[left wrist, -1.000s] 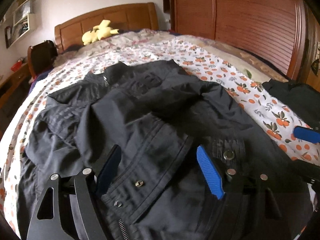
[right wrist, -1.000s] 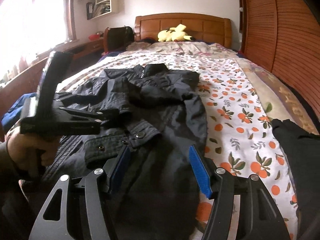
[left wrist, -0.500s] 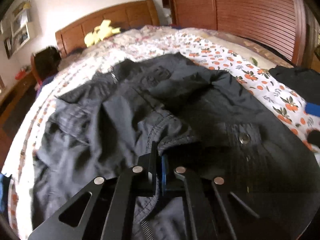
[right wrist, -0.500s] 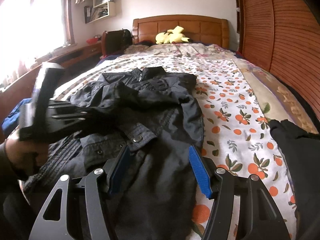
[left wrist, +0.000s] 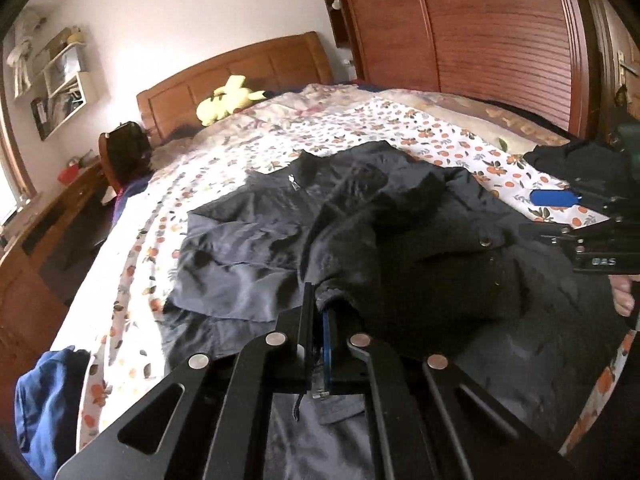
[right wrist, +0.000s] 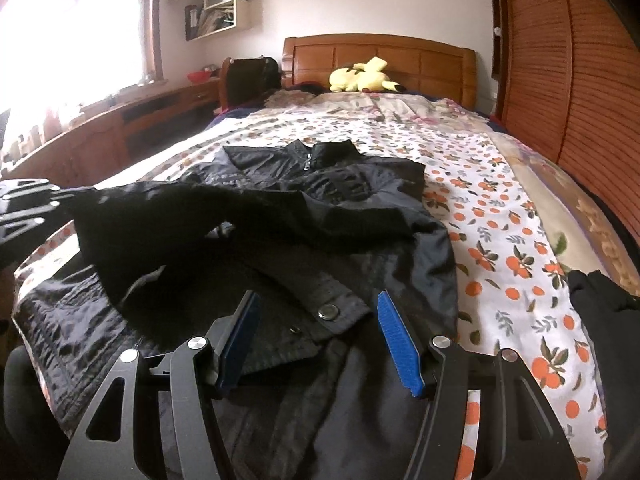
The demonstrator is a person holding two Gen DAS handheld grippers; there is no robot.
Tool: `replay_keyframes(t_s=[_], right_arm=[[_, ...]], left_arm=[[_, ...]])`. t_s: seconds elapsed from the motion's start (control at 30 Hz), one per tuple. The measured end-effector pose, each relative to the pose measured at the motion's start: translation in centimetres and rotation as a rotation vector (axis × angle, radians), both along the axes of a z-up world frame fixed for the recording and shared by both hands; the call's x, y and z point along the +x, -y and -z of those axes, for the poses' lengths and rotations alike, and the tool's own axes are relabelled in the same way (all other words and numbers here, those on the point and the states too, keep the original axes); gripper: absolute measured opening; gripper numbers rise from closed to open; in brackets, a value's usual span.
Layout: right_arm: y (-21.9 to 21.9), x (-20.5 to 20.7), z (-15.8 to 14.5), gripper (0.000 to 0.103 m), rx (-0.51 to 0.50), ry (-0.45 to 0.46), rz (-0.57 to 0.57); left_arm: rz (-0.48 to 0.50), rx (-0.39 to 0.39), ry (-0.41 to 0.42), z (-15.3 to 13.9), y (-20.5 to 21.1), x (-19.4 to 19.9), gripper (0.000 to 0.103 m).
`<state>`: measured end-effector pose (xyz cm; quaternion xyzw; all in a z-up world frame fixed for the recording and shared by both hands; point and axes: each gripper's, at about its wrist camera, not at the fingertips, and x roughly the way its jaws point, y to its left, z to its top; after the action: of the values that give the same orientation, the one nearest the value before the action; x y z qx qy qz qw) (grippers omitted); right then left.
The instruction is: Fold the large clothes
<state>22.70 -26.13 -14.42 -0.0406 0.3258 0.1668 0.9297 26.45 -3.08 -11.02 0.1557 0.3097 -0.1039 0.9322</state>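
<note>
Fingers (left wrist: 318,320) clamp jacket (left wrist: 400,240) hem only in left view.

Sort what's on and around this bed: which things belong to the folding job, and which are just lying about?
Part of the job:
- black jacket, spread on the bed
- left gripper, shut on the jacket's edge
- right gripper, open over the jacket

Lying about:
- yellow plush toy
- blue cloth
- dark garment
- shelf

Wooden headboard (right wrist: 380,60), bright window (right wrist: 72,28), wardrobe (left wrist: 500,40)
</note>
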Motion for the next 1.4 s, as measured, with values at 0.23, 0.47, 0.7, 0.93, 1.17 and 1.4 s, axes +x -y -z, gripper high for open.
replay_keyframes(t_s=[0.23, 0.47, 0.7, 0.93, 1.17, 1.4], right_arm=[[-0.7, 0.3, 0.4, 0.059, -0.014, -0.005, -0.015], [-0.8, 0.3, 0.8, 0.059, -0.022, -0.015, -0.022], [-1.2, 0.2, 1.2, 0.059, -0.03, -0.024, -0.03], [-1.3, 0.3, 1.4, 0.059, -0.036, -0.027, -0.029], [-1.5, 0.3, 1.7, 0.059, -0.042, -0.028, -0.033], [-1.4, 0.2, 1.6, 0.059, -0.04, -0.024, -0.036]], left_arm=[[-0.01, 0.029, -0.009, 0.2, -2.1, -1.6, 0.007], [-0.043, 0.0, -0.039, 2.1, -4.7, -3.2, 0.03], [-0.093, -0.072, -0.024, 2.9, -7.2, -4.6, 0.049], [-0.121, -0.083, -0.067, 4.5, -7.7, -2.7, 0.059], [-0.125, -0.107, -0.166, 7.3, -7.1, 0.5, 0.068], [-0.166, -0.062, -0.259, 10.2, -6.8, 3.0, 0.068]])
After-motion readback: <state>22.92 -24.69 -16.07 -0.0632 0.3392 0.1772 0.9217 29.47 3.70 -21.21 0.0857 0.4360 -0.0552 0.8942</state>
